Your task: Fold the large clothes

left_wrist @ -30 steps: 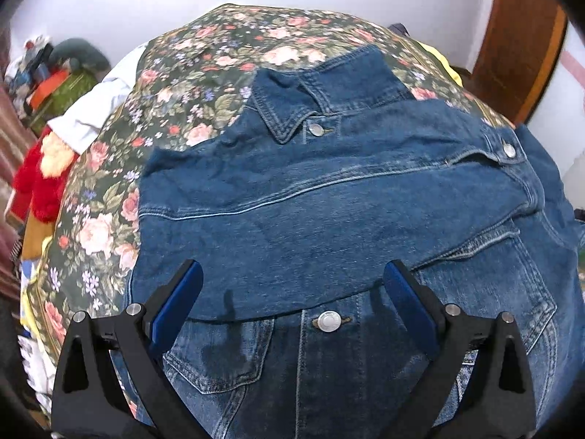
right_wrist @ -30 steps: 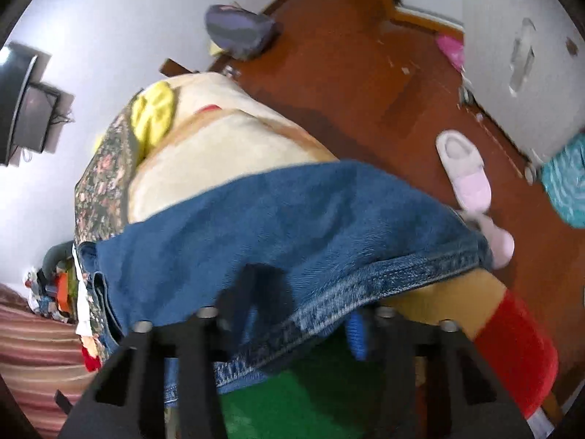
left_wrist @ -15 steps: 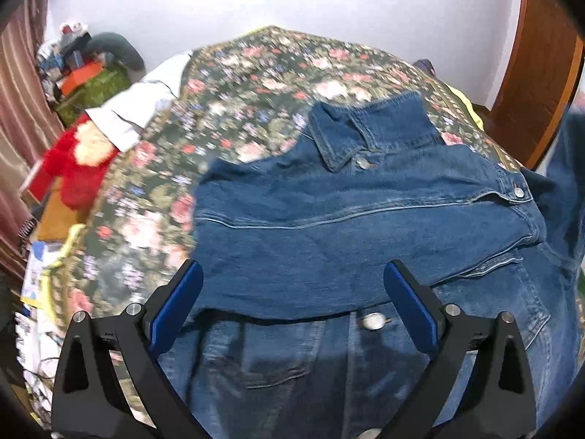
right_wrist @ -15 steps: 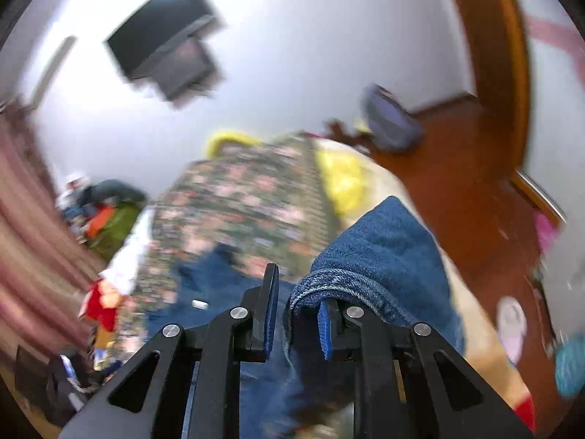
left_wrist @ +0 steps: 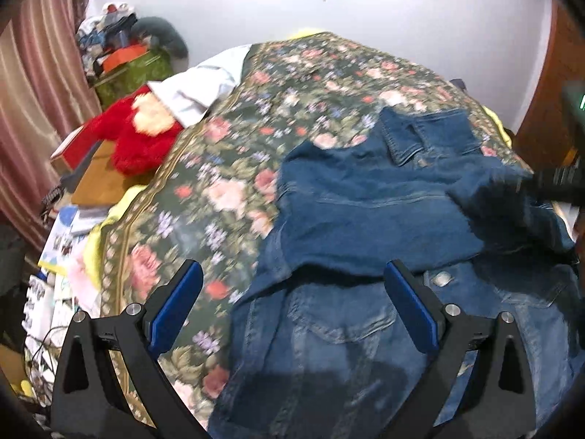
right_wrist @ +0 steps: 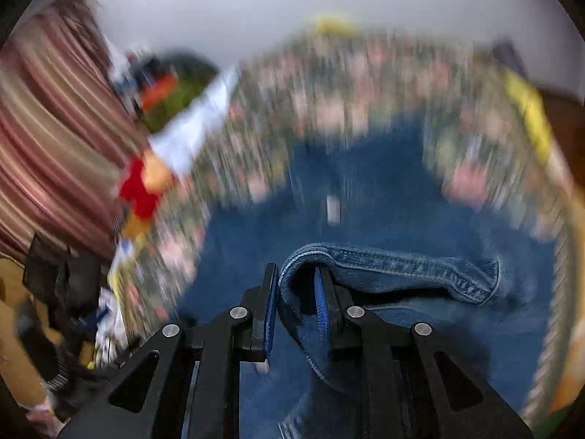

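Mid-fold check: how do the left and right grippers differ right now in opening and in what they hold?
The left gripper is spread wide open; the right gripper is nearly closed. The left holds nothing and sits above the denim jacket; the right pinches a hemmed edge of that jacket between its fingers. The left wrist view is fairly sharp; the right wrist view is heavily blurred. Both have black frames with blue finger pads and face the floral bedspread.

Colours in my view:
jacket [left_wrist: 365, 212] blue denim; bedspread [left_wrist: 226, 190] dark green with pink floral; plush toy [left_wrist: 142, 135] red; my gripper pads [left_wrist: 175, 311] blue.
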A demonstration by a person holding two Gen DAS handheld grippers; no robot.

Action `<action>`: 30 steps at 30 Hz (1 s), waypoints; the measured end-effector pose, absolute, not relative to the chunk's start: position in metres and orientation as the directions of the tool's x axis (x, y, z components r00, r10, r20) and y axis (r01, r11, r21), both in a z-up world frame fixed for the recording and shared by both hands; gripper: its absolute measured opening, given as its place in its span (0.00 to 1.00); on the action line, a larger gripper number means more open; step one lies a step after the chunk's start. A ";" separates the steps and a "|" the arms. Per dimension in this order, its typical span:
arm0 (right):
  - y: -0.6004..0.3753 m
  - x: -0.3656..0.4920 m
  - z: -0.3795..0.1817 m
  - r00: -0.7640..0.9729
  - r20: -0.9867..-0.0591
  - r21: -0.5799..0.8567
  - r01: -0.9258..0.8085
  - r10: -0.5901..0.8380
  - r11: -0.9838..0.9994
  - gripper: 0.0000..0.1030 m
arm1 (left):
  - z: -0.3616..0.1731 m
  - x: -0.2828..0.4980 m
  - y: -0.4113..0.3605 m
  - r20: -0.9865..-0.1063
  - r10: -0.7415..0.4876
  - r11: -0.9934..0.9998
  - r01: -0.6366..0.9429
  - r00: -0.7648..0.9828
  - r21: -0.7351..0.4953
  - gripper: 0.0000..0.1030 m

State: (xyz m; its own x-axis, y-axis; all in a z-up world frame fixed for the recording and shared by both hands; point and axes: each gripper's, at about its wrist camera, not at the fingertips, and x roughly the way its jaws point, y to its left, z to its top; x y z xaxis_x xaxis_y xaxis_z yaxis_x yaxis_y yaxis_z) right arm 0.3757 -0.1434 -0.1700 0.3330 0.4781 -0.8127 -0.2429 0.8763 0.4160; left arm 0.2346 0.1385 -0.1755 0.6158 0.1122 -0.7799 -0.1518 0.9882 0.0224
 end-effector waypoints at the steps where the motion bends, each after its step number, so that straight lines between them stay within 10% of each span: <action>1: -0.140 0.372 -0.189 0.258 -0.836 0.437 -0.222 0.484 0.872 0.17 | -0.179 0.232 0.142 -0.786 0.115 0.987 -0.157 0.607 0.023 0.97; 15: -0.182 0.308 -0.182 0.137 -0.894 0.344 -0.398 0.426 0.850 0.17 | -0.159 0.255 0.070 -0.763 0.048 0.999 -0.019 0.645 0.047 0.97; 30: -0.318 0.329 -0.149 0.400 -0.872 0.244 -0.142 0.281 0.959 0.17 | -0.169 0.349 -0.099 -0.825 -0.136 0.905 0.407 0.549 0.122 0.97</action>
